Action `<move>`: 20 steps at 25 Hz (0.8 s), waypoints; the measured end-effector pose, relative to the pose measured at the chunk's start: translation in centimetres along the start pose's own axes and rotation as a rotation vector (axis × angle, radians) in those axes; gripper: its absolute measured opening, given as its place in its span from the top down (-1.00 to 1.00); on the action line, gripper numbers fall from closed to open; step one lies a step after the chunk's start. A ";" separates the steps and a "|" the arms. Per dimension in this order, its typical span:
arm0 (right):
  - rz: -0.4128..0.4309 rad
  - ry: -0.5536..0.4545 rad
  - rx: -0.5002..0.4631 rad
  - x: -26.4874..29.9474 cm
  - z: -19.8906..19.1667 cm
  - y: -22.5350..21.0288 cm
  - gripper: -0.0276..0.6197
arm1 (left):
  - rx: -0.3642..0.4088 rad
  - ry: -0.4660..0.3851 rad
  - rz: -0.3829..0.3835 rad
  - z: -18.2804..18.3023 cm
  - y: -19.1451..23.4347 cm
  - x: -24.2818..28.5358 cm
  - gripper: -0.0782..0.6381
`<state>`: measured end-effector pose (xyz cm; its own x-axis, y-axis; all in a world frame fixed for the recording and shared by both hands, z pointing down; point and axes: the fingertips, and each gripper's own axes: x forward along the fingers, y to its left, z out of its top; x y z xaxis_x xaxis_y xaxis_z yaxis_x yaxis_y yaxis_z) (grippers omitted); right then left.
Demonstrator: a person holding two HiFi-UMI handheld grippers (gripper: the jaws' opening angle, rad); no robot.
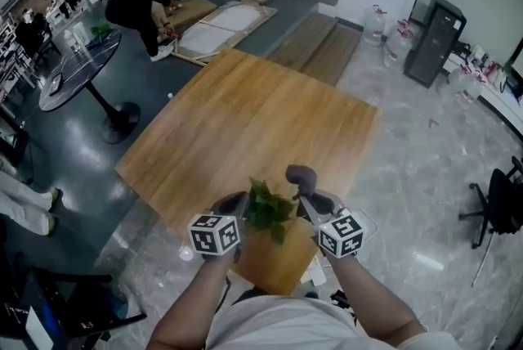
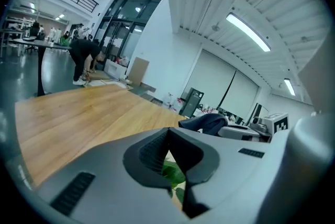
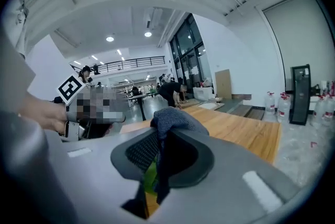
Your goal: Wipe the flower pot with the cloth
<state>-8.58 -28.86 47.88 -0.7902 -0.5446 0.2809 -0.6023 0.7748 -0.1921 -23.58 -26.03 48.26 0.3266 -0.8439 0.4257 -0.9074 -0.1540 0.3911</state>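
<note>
Grey cloth [image 3: 175, 119] in right tool [image 3: 158, 139], plant [image 1: 268, 208] alongside (wooden table [image 1: 245, 111])

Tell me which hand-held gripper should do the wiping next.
Right. The right hand-held gripper is shut on the cloth, close beside the plant; the left hand-held gripper carries no cloth, with only the plant showing past its jaws.
</note>
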 end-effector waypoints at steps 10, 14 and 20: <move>0.165 -0.125 -0.080 -11.9 6.2 5.4 0.76 | 0.014 -0.243 0.012 2.7 -13.7 -9.6 0.76; 0.215 -0.157 -0.114 -17.7 6.7 8.3 0.76 | -0.040 -0.324 -0.004 1.5 -18.3 -13.7 0.76; 0.248 -0.202 -0.154 -23.6 8.8 10.8 0.77 | 0.033 -0.377 0.023 1.6 -23.8 -17.7 0.76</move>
<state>2.56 -10.51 30.92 -0.9259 -0.3745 0.0493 -0.3775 0.9223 -0.0830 -8.14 -8.26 30.14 0.1911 -0.9764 0.1010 -0.9234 -0.1439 0.3560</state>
